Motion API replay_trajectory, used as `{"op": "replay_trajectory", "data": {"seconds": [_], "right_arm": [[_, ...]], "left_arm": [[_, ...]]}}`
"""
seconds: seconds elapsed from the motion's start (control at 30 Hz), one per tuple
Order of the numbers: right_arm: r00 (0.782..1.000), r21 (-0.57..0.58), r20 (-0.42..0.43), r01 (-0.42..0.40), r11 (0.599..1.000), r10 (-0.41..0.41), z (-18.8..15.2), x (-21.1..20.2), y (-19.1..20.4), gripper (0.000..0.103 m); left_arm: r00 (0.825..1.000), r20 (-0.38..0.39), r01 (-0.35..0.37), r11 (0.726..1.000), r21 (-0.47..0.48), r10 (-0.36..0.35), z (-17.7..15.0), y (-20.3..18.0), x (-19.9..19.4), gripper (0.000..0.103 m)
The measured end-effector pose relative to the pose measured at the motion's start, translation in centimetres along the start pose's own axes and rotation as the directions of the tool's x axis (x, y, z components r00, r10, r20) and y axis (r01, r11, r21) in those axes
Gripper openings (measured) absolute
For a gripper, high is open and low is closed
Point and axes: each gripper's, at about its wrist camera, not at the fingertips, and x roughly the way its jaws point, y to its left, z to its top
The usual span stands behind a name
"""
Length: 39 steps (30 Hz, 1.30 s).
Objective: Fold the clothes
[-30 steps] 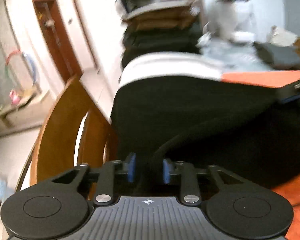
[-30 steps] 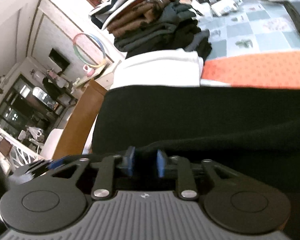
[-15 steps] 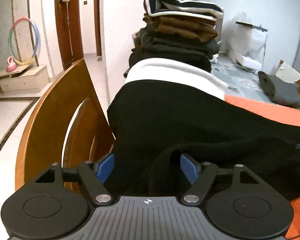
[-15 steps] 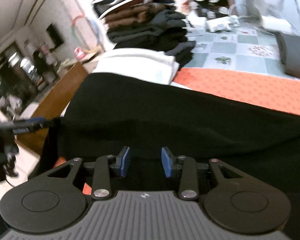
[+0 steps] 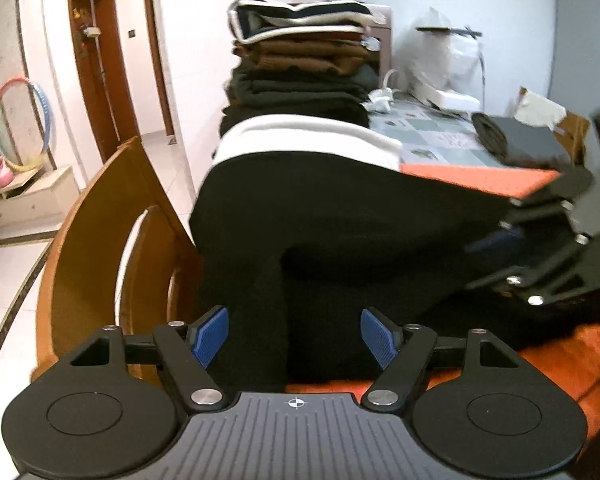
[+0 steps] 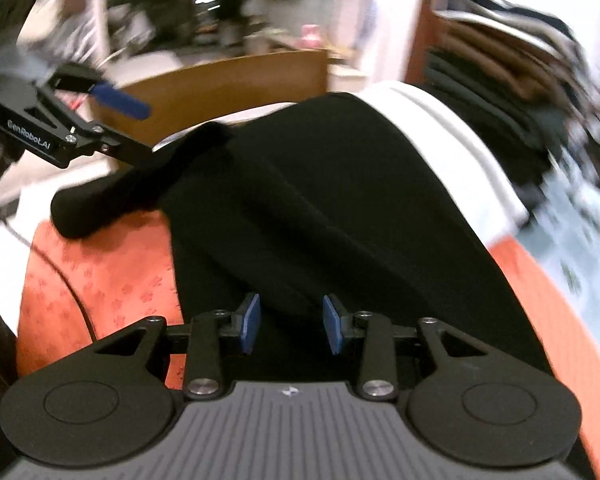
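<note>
A black garment lies folded over on the orange tablecloth; a rolled sleeve end sticks out at its left in the right wrist view. My left gripper is open wide, with a fold of the black cloth lying loose between its blue pads. My right gripper is open too, low over the black garment, clamping nothing. Each gripper shows in the other's view: the right gripper blurred at the right, the left gripper at the upper left beside the sleeve end.
A white folded garment lies behind the black one, with a tall stack of folded clothes further back. A wooden chair stands at the table's left edge. A grey folded item and a white bag sit at the far right.
Both grippers were shut on the black garment a second ago; both have opened and let it go. The right wrist view has swung to the left and is blurred.
</note>
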Motion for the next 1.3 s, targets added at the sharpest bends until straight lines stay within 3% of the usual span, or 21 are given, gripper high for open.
{"op": "replay_trajectory", "data": {"seconds": [0.2, 0.33, 0.4, 0.43, 0.53, 0.67, 0.77, 1.0, 1.3], "right_arm": [[0.999, -0.232, -0.037, -0.048, 0.971, 0.04, 1.9, 2.8, 2.3, 0.04], [0.999, -0.318, -0.035, -0.017, 0.948, 0.006, 2.2, 3.7, 3.1, 0.039], [0.999, -0.352, -0.031, 0.0, 0.936, -0.012, 2.3, 4.0, 3.3, 0.019], [0.999, -0.353, -0.026, 0.01, 0.935, -0.02, 2.4, 3.9, 3.2, 0.01], [0.999, -0.327, 0.02, 0.031, 0.945, -0.026, 3.3, 2.5, 2.8, 0.009], [0.997, -0.294, 0.077, 0.052, 0.955, -0.031, 4.6, 0.2, 2.4, 0.009], [0.993, -0.275, 0.109, 0.064, 0.959, -0.035, 5.2, -1.2, 2.4, 0.008], [0.98, -0.186, 0.191, 0.094, 0.978, -0.058, 5.9, -3.4, 2.1, 0.008], [0.947, -0.074, 0.296, 0.152, 0.986, -0.123, 6.5, -5.8, 0.1, 0.007]], "left_arm": [[1.0, -0.006, -0.007, 1.0, -0.011, 0.007, -1.3, -1.6, 0.2, 0.075], [0.999, -0.005, -0.037, 0.999, 0.016, 0.037, -1.8, -2.7, 0.8, 0.075], [0.999, -0.001, -0.052, 0.998, 0.029, 0.052, -1.8, -3.1, 1.4, 0.075], [0.998, 0.002, -0.058, 0.998, 0.032, 0.058, -1.7, -3.3, 1.7, 0.075], [0.997, 0.017, -0.079, 0.996, 0.046, 0.078, -1.2, -4.0, 2.7, 0.074], [0.995, 0.029, -0.101, 0.993, 0.068, 0.099, -0.1, -4.9, 4.3, 0.057], [0.991, 0.04, -0.134, 0.987, 0.09, 0.131, 0.2, -5.5, 5.3, 0.056], [0.95, 0.043, -0.311, 0.945, 0.103, 0.308, -0.4, -5.0, 6.0, 0.048], [0.917, 0.094, -0.397, 0.907, 0.142, 0.387, 0.0, -4.5, 1.6, 0.049]]}}
